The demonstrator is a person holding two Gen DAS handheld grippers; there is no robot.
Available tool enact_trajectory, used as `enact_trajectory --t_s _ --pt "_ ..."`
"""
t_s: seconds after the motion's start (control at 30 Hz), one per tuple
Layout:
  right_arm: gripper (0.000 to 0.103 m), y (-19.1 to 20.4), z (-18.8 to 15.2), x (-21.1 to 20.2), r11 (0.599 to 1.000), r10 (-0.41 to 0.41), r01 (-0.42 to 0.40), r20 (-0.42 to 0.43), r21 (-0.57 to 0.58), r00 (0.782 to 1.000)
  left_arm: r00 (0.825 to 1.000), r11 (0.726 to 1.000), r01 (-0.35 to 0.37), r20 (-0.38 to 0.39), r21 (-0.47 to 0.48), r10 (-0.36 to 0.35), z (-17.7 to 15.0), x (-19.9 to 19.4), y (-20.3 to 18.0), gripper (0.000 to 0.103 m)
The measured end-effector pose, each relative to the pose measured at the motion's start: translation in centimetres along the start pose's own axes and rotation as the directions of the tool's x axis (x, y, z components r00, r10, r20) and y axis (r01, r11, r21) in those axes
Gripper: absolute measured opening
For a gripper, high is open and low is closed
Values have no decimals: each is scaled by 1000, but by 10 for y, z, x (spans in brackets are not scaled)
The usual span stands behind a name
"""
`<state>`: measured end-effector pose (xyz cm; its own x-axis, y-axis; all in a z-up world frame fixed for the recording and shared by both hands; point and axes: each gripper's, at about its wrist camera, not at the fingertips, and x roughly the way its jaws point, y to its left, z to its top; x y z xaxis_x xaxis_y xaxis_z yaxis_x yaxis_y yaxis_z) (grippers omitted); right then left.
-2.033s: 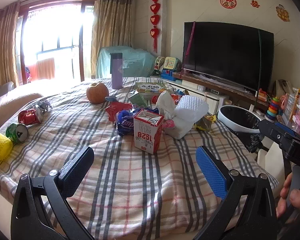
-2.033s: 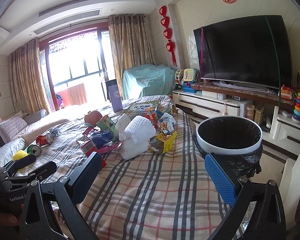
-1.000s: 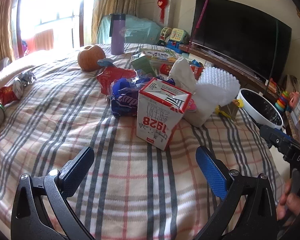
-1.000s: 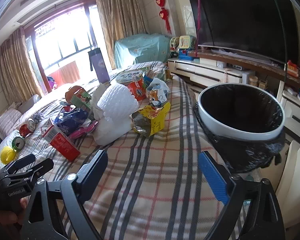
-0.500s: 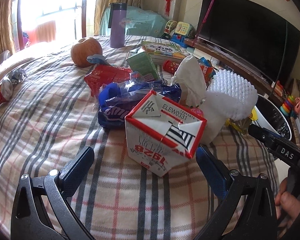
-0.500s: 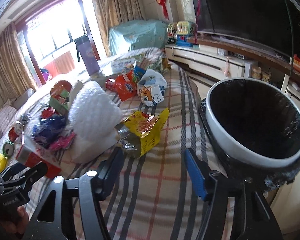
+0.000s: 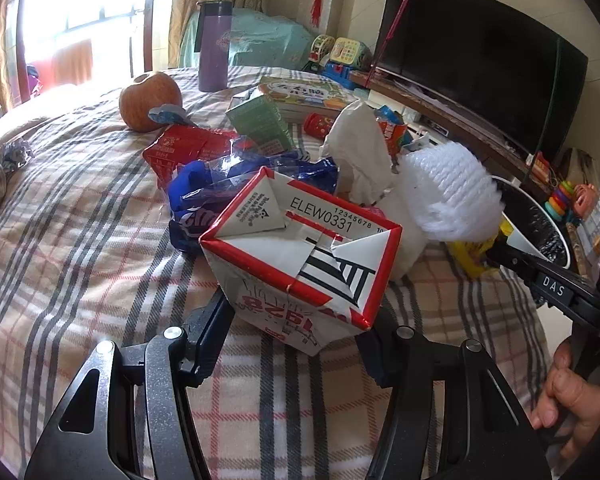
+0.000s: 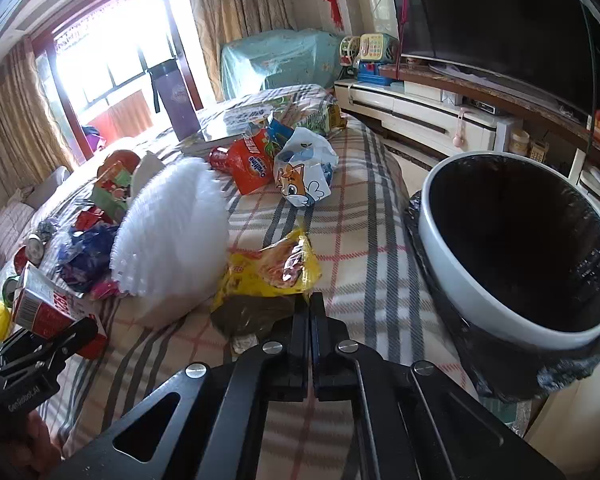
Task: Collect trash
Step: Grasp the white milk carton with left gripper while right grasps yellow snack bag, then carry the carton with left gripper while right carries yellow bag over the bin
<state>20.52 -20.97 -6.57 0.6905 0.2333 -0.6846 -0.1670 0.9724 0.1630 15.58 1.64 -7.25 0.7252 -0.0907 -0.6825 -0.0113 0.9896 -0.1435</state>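
item: red-and-white milk carton (image 7: 300, 268), on the plaid bench (image 7: 80, 240), near edge of the litter heap, directly ahead of the left tool (image 7: 296, 344); top panel faces the camera, long axis running away and down toward the cloth. left tool's jaws closing, carton between them, pads at its lower sides. right tool (image 8: 310, 312) shut on the near corner of the yellow snack wrapper (image 8: 272, 268). black-lined bin (image 8: 516, 248) just right of the bench, nearer the right hand.

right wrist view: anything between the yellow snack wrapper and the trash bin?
Nothing. Between the yellow snack wrapper and the trash bin lies only bare plaid blanket, shown in the right wrist view.
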Motion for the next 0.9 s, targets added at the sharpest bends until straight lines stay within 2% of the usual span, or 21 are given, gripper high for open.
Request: enact_trajectory --t_s 0.17,0.37,0.9 --pt "0 -11 -5 -17 1000 -13 12 22 23 1000 999 1000 31 34 -4 -31 -4 -20 -3 57" --pt "0 -23 -6 -36 999 -32 30 58 45 998 996 996 80 40 35 -82 -5 -34 -21 57" --pt "0 -69 -17 -74 989 -88 74 106 126 991 973 957 230 -22 179 -230 -4 -32 -97 57"
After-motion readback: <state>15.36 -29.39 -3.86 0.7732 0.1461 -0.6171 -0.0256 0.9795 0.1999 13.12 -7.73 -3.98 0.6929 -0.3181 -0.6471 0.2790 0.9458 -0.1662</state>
